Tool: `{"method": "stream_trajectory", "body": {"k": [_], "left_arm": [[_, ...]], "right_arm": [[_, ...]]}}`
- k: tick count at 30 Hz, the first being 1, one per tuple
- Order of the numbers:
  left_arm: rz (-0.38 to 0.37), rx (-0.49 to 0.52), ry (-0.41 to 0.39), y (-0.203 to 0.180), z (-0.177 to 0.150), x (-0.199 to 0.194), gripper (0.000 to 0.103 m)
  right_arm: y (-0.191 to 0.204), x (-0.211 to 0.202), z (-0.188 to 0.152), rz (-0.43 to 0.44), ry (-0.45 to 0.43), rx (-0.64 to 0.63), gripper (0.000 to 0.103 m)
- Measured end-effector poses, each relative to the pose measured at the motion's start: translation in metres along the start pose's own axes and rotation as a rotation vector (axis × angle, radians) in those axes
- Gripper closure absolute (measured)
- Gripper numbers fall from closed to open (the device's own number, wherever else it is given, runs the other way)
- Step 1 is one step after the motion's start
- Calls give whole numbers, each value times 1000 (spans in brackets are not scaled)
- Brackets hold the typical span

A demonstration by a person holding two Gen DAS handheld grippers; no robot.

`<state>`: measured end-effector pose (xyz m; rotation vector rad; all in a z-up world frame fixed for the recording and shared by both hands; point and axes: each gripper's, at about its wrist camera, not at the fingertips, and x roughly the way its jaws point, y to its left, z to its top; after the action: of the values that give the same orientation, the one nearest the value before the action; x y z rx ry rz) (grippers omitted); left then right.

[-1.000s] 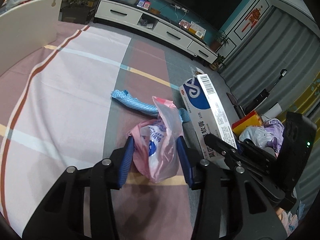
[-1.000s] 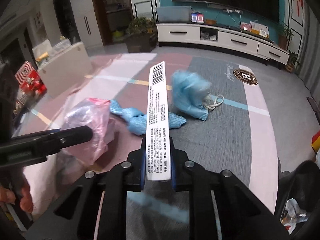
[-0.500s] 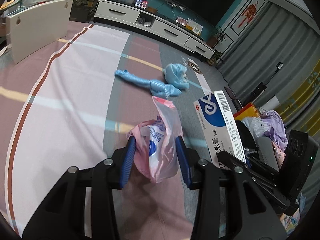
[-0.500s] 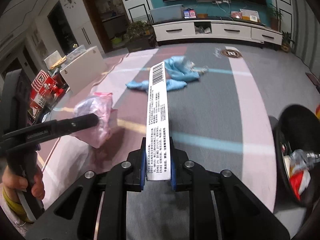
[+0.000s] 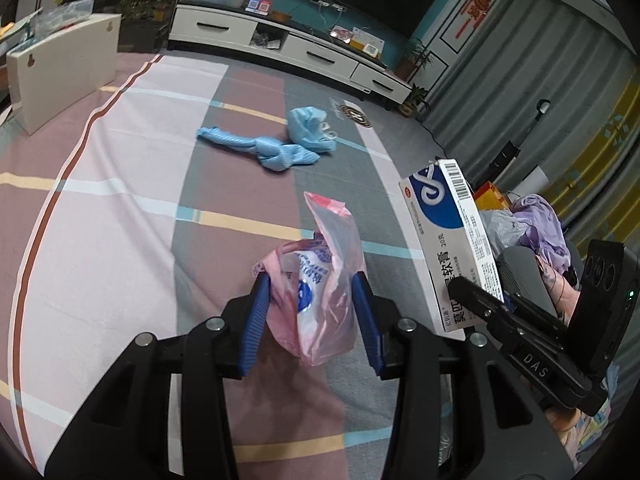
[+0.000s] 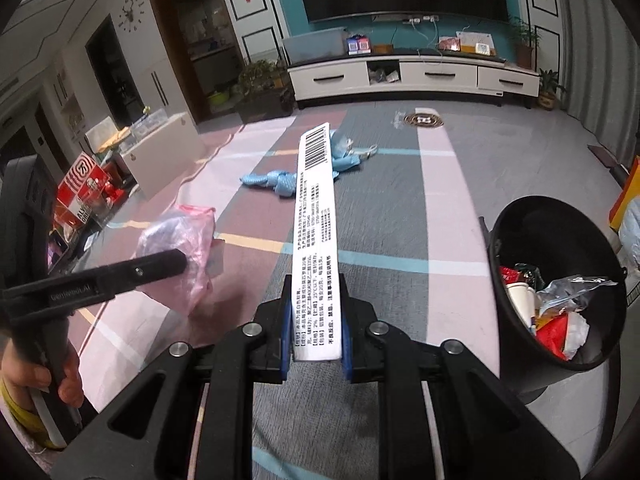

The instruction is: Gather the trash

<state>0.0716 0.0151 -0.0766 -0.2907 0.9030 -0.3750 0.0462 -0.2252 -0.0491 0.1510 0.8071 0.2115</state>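
striped rug [image 5: 120,220]; crinkly pink bag [image 5: 320,288], flat carton [image 6: 316,240].

1. The pink bag [image 5: 320,280] is thin, crinkled plastic film, half see-through and faintly glossy
2. The medicine box [image 6: 316,240] is smooth printed cardboard, white with a slight sheen
3. The left gripper [image 5: 312,320] and the right gripper [image 6: 316,344] are matt black plastic with ribbed blue pads and bright metal screws
4. The carpet [image 5: 120,200] is a matt, short-piled weave
5. The blue rags [image 5: 260,148] look like soft textured cloth
6. The bin [image 6: 560,240] is smooth black plastic
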Motion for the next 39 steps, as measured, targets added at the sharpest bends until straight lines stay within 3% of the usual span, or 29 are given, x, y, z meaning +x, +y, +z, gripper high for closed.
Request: {"method": "stream_trajectory", "body": {"k": [24, 39], "left_arm": [[-29, 156, -1, -71, 3, 6, 59], [-49, 253, 29, -110, 7, 26, 58]], "right_arm": [[-55, -49, -8, -44, -112, 127, 83], [-103, -69, -20, -121, -162, 221, 83]]}}
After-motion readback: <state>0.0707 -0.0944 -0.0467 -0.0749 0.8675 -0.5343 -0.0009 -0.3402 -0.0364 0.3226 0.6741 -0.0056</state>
